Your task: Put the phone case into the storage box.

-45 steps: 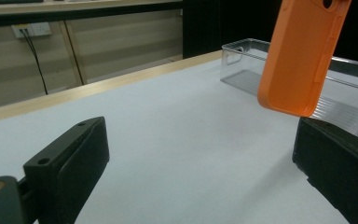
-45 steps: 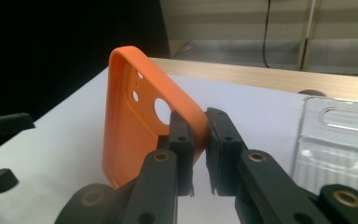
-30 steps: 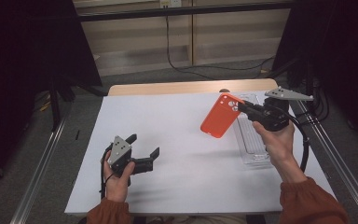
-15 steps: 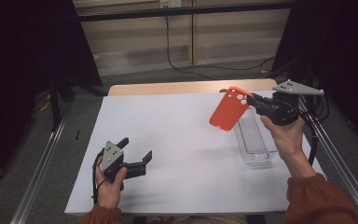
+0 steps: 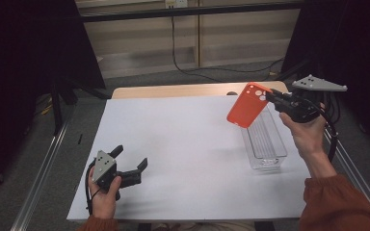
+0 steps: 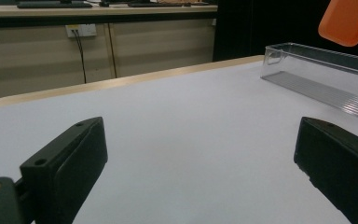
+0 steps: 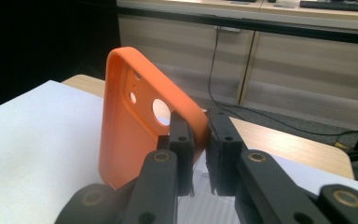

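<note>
You hold the orange phone case [image 5: 247, 105] pinched in your right gripper [image 5: 272, 97] above the clear tray [image 5: 265, 144] at 3 o'clock; lower it in next, left gripper [image 5: 134, 164] wide, empty.

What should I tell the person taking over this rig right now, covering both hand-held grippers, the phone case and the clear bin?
Right hand-held gripper: shut on the edge of the orange plastic phone case, held in the air above the far end of the clear plastic rectangular bin.
Left hand-held gripper: open and holding nothing, low over the white table at its near left.
Done: case picked up.
Left: the bin holds nothing yet; probably lower the case into it and release.
</note>
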The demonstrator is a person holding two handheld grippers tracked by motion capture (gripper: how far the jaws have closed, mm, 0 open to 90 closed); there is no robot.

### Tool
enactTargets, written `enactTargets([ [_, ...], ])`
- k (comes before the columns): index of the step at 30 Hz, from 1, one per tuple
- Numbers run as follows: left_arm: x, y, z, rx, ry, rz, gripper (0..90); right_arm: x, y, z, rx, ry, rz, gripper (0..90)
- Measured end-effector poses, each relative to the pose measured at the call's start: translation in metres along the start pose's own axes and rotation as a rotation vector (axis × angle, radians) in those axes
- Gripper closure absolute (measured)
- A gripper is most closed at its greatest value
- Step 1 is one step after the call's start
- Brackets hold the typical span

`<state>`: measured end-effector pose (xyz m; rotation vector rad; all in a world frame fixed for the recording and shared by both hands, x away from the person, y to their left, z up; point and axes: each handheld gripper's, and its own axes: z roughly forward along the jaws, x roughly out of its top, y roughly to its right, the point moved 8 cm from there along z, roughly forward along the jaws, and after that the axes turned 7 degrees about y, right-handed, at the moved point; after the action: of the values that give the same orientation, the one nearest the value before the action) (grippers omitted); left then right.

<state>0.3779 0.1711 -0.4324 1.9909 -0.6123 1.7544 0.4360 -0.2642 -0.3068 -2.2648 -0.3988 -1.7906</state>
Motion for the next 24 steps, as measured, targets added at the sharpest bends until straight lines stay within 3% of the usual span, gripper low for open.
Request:
enactTargets([
  [5, -0.004, -0.003, 0.000, 0.023, -0.002, -0.015, 2.4, 0.003, 0.010, 0.001, -0.012, 0.014, -0.024, 80.8],
  [10, -0.005, -0.002, 0.000, 0.026, 0.001, 0.008, 2.5, 0.005, 0.018, 0.004, -0.026, 0.023, -0.038, 80.9],
  [12, -0.005, -0.002, 0.002, 0.033, 0.005, -0.015, 2.5, 0.006, 0.022, 0.005, -0.032, 0.022, -0.043, 80.9],
  [13, -0.006, -0.002, 0.002, 0.033, -0.001, -0.007, 2.6, 0.007, 0.024, 0.007, -0.037, 0.022, -0.045, 80.9],
  [24, -0.015, 0.006, 0.007, -0.012, -0.026, 0.013, 2.4, 0.011, 0.048, 0.023, -0.104, 0.013, -0.093, 80.8],
])
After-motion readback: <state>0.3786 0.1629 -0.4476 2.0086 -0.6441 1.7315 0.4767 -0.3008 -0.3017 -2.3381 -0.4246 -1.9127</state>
